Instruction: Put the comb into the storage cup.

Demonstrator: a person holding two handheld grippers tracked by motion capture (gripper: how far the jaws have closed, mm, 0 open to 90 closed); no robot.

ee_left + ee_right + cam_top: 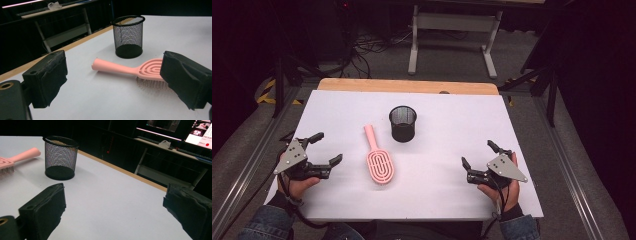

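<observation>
pink hairbrush [379, 162] beside mesh cup [403, 123], both grippers spread

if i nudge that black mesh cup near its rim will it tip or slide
The black wire-mesh pen cup looks empty and thin-walled, so it is probably light and may slide on the smooth white table top. It stands taller than its base is wide, so a push near the rim would more likely tip it; then it could roll.

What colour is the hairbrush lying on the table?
The hairbrush is pink all over, handle and head alike. It shows best in the left gripper view.
</observation>
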